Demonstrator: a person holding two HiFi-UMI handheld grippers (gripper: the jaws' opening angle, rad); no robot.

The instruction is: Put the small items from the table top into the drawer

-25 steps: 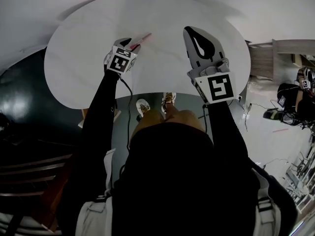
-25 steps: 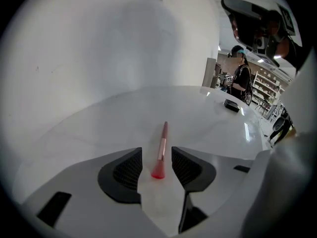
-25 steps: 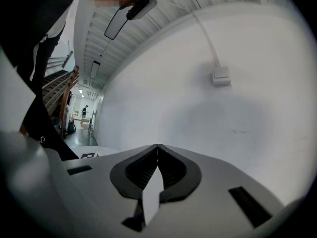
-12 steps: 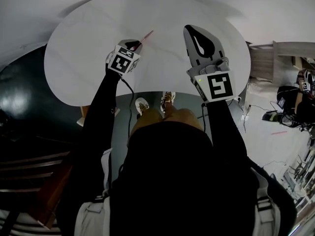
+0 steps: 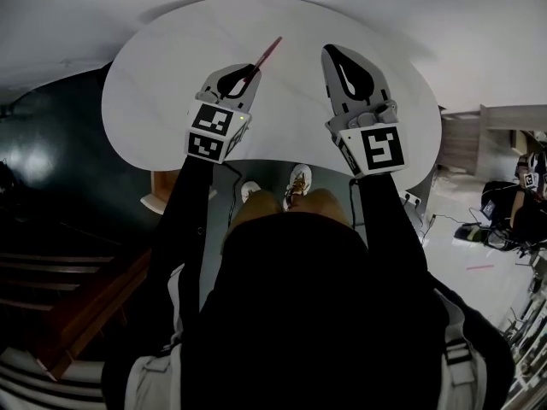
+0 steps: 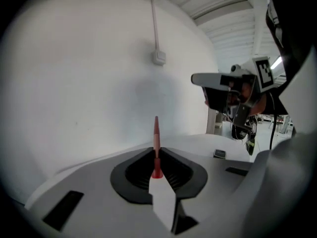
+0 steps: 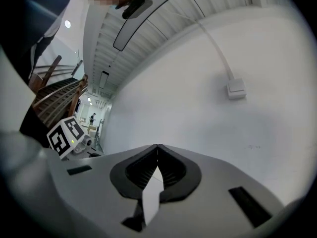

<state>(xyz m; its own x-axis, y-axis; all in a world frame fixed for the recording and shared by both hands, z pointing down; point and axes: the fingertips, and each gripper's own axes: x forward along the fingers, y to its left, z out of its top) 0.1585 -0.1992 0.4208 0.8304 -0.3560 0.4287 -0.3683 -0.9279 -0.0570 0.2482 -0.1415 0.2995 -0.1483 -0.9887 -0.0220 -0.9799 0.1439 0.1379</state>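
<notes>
head view: above the round white table (image 5: 162, 92), the left gripper (image 5: 253, 68) pinches a thin red pen (image 5: 269, 49) that pokes out past its tips; the right gripper (image 5: 329, 51) hovers beside it.
left gripper view: jaws have just been closing, now clamped on the pen.
right gripper view: jaws pressed together, nothing between.

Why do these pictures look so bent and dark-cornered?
Head view: the wide lens bows the round table; dark clothing hides detail. Left gripper view: black corners, red stick sharp. Right gripper view: ceiling lines curve, corners black too.
</notes>
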